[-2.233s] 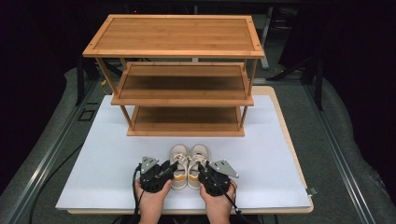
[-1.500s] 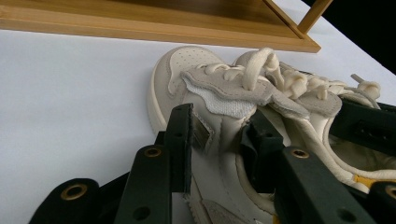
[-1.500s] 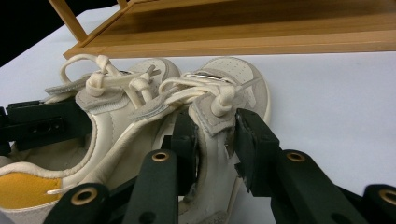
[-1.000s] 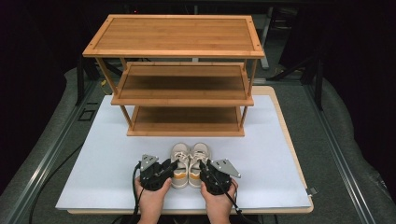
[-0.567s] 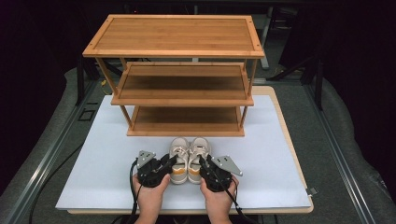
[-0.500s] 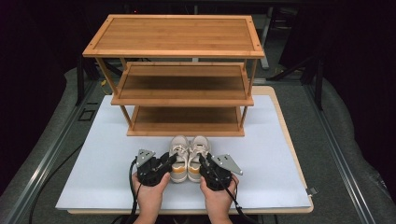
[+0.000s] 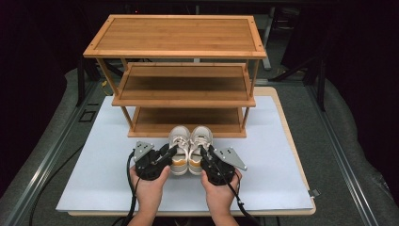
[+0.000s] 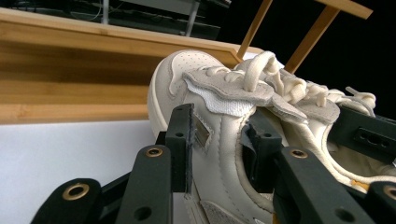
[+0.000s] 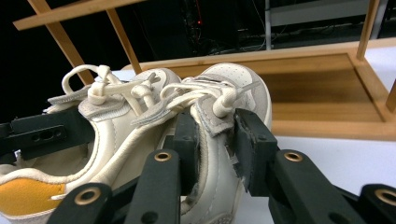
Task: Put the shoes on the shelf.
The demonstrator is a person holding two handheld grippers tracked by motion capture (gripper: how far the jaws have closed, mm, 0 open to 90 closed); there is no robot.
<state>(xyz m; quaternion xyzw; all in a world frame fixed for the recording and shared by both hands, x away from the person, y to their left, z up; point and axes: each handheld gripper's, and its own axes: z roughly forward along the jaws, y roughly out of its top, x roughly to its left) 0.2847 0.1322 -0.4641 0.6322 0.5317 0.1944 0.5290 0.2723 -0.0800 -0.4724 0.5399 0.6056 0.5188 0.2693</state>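
A pair of cream sneakers with orange heel linings sits side by side in front of the rack. My left gripper (image 7: 172, 152) is shut on the outer side wall of the left shoe (image 7: 179, 141). In the left gripper view the gripper (image 8: 219, 145) has one jaw outside and one inside the left shoe (image 8: 184, 79). My right gripper (image 7: 205, 153) is shut on the outer wall of the right shoe (image 7: 200, 141). In the right gripper view that gripper (image 9: 217, 144) pinches the wall of the right shoe (image 9: 236, 79) just below the laces. Both shoes hang a little above the white mat.
A three-tier bamboo shoe rack (image 7: 179, 35) stands at the back of the white mat (image 7: 94, 165), its lowest shelf (image 7: 188, 117) just beyond the shoes' toes. The mat lies on a wooden table (image 7: 294, 155). Cables trail from both grippers toward the front edge.
Both hands have risen together, lifting the pair of shoes off the mat and a little closer to the rack. The grips on the shoes are unchanged.
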